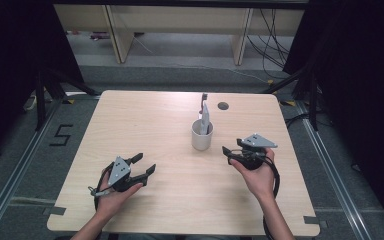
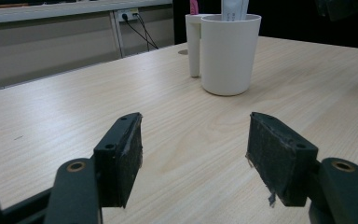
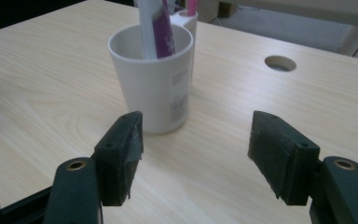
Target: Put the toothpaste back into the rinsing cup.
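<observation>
1. Cup position: the white cup stands upright on the table, slightly right of the table's middle and between the two grippers. It holds a tube that stands on end and leans a little, so the tube's long axis runs almost straight up out of the rim.
2. Left gripper: rests in the person's left hand near the front edge, jaws spread wide with nothing between them. In the left gripper view the cup sits ahead and to the right of the jaw line, well apart from the pads.
3. Right gripper: held in the right hand, jaws likewise spread and empty. In the right gripper view the cup stands near, just ahead of the left jaw and off the centre line.
4. Deciding relation: the right gripper is the nearer of the two, and the cup lies to its left across the table. Judged from this, a short swing of that gripper towards the cup would bring the jaws in line with it or with the tube.
5. Far side: a round hole in the tabletop lies beyond the cup, apart from it.
</observation>
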A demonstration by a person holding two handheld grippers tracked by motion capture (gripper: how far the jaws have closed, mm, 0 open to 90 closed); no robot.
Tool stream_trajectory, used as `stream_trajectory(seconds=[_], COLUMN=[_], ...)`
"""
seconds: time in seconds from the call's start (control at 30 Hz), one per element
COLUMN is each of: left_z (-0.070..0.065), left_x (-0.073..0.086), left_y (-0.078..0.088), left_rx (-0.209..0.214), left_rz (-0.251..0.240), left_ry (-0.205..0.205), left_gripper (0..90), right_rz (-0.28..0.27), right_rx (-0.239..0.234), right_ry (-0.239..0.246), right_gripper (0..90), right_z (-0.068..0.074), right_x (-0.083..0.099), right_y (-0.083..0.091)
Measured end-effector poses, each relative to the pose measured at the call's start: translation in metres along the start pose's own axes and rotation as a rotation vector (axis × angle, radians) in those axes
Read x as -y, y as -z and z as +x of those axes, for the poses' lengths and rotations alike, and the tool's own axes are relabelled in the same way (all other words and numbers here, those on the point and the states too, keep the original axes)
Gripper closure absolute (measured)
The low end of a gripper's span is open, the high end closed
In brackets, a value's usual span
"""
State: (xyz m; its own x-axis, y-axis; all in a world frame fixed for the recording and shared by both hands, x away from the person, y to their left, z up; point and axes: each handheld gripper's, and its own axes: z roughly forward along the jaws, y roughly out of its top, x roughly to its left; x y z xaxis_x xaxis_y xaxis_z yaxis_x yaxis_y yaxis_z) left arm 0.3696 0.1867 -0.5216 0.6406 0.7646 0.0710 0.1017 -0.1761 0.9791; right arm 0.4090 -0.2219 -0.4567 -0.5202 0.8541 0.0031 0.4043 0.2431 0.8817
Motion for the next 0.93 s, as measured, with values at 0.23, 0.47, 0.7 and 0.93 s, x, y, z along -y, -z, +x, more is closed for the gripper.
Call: stream_trajectory(seconds=[0.23,0.47,0.7,0.93], left_z=[0.000,0.000,0.000,0.000], left_x=[0.000,0.000,0.000,0.000], left_y=[0.000,0.000,0.000,-0.001], left_rx=[-0.001,-0.001,0.000,0.004], left_rz=[0.000,-0.001,0.001,0.006], left_ry=[0.005,0.005,0.005,-0.003], left_gripper=[35.0,35.1,35.1,35.2], right_rz=[0.023,0.033,-0.001,-0.026], right_rx=[0.002,0.009,0.017,0.033], right_ry=[-0.036,-0.103,-0.037,-0.064], right_gripper=[35.8,36.0,36.1,36.2], right_z=[-0.007,-0.004,-0.008,-0.005], right_x=[0.022,0.045,0.052,0.057], right_y=[0.009,0.012,0.012,0.011])
